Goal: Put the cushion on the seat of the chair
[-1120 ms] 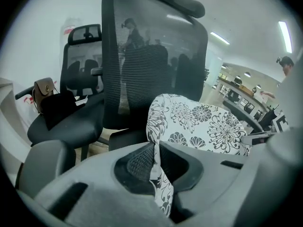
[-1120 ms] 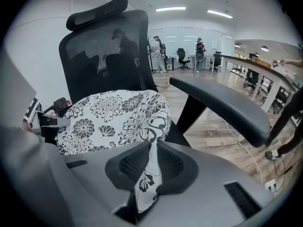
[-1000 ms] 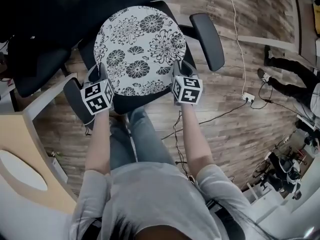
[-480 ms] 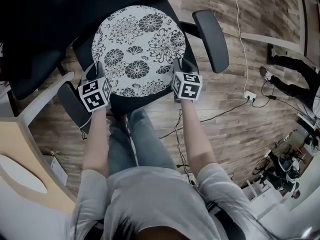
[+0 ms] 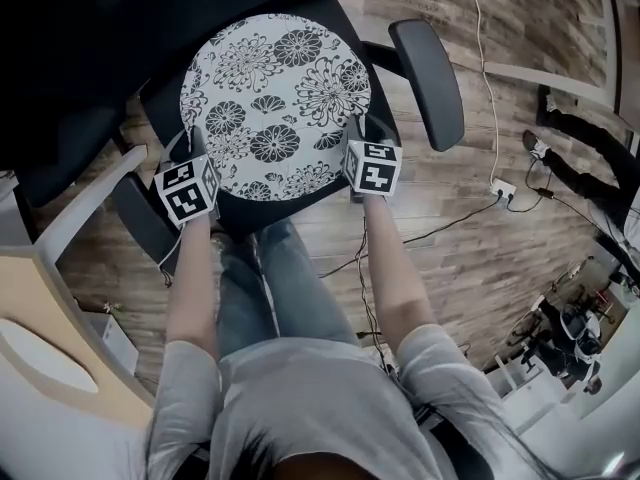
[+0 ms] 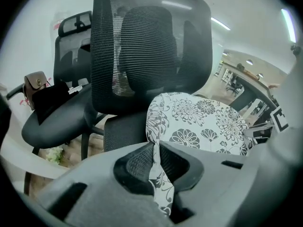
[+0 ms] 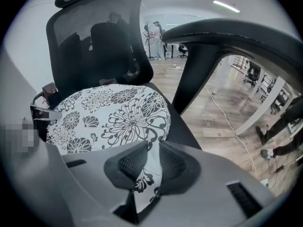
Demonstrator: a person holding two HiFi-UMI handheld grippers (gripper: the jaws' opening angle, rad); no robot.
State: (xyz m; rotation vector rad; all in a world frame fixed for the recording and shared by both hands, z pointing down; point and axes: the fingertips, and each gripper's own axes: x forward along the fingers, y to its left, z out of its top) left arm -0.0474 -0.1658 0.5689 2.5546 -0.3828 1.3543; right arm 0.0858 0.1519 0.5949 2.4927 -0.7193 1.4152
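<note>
A round white cushion with black flower print lies over the black seat of an office chair. My left gripper is at the cushion's near left rim, shut on a thin fold of its edge. At the near right rim my right gripper has its jaws opening, with the cushion's edge still filling the gap between the pads. The chair's mesh backrest stands behind the cushion.
The chair's right armrest and left armrest flank the seat. A second black chair with a brown pouch stands to the left. A light desk is near left. Cables cross the wood floor; a person stands at right.
Both grippers have sunk with the cushion, which now sits lower on the seat. The right jaws have parted a little around the cushion's edge.
</note>
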